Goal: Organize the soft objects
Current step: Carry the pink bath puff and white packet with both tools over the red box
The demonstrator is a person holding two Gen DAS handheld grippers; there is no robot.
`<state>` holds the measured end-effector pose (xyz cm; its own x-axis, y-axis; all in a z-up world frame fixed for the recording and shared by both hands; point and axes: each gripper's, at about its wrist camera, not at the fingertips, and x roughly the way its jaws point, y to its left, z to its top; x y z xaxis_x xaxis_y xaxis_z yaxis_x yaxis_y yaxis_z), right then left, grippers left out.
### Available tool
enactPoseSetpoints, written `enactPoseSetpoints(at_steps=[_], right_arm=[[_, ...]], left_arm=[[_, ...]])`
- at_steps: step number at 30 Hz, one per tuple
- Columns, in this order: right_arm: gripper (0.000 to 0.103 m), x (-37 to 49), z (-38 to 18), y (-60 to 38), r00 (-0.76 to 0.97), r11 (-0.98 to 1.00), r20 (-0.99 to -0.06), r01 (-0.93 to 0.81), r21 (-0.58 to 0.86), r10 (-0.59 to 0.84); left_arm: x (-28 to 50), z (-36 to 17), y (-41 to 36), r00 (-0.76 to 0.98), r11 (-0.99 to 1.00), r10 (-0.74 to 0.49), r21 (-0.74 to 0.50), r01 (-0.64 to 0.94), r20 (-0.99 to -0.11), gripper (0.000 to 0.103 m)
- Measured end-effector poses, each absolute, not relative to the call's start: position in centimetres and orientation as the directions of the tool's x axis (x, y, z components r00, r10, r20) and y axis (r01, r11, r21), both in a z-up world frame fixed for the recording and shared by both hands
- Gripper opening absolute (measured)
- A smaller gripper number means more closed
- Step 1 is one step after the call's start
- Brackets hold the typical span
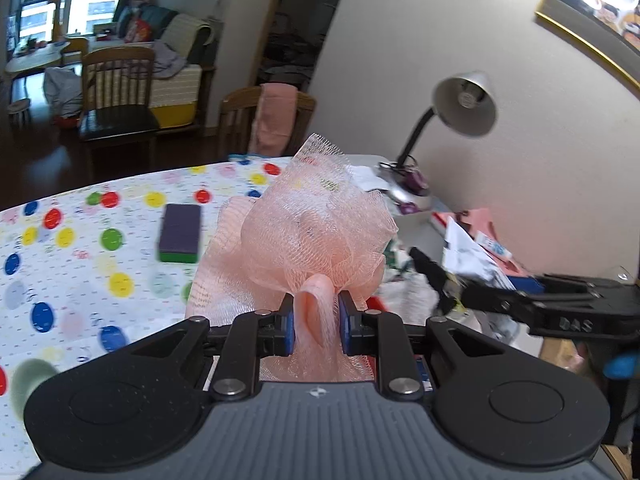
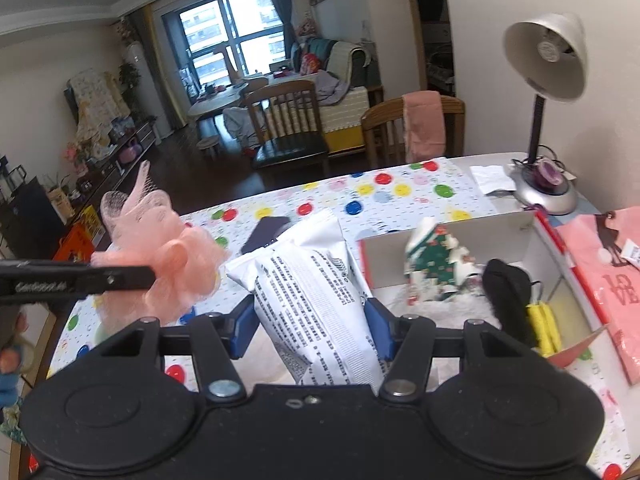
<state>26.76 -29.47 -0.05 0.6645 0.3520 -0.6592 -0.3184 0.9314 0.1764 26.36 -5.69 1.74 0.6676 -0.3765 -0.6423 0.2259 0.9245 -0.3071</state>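
The white packet (image 2: 316, 304), its long axis pointing forward, is pinched by the right tongs (image 2: 310, 330) beside the open box (image 2: 448, 232), while the pink mesh sponge (image 1: 316, 240) is pinched by the left tongs (image 1: 316, 330) above the worktop (image 1: 80, 248).

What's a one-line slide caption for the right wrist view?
Right gripper clamps a white printed pouch beside an open box; left gripper holds a pink mesh pouf above the dotted tablecloth.
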Motion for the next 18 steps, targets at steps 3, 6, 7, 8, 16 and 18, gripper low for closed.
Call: enactPoseSetpoints(at_steps=[3, 6, 7, 8, 16, 18], right_arm=[[0.057, 27.5, 0.0, -31.5, 0.675, 0.937, -0.654, -0.302, 0.176, 0.340], [0.057, 28.1, -0.1, -33.9, 0.685, 0.943, -0.651, -0.280, 0.179, 0.327], [0.057, 28.5, -0.1, -34.7, 0.689, 0.946, -0.650, -0.272, 0.178, 0.321], [0.057, 28.5, 0.0, -35.4, 0.692, 0.948, -0.650, -0.264, 0.176, 0.313], [0.057, 31.3, -0.9, -41.0, 0.706, 0.965, -0.658, -0.191, 0.181, 0.263], [0.057, 32.1, -1.2, -42.3, 0.707, 0.968, -0.661, -0.174, 0.182, 0.252]], left_arm=[[26.6, 2.0, -8.2, 0.654, 0.918, -0.394, -0.306, 0.251, -0.645, 0.020], [27.0, 1.9, -10.7, 0.641, 0.913, -0.407, -0.300, 0.275, -0.650, 0.020], [27.1, 1.8, -11.5, 0.636, 0.912, -0.411, -0.299, 0.282, -0.653, 0.020], [27.3, 1.8, -12.2, 0.631, 0.910, -0.414, -0.298, 0.287, -0.657, 0.020], [29.3, 0.9, -18.2, 0.594, 0.908, -0.413, -0.264, 0.326, -0.690, 0.020], [30.0, 0.5, -19.7, 0.582, 0.908, -0.410, -0.255, 0.332, -0.702, 0.020]])
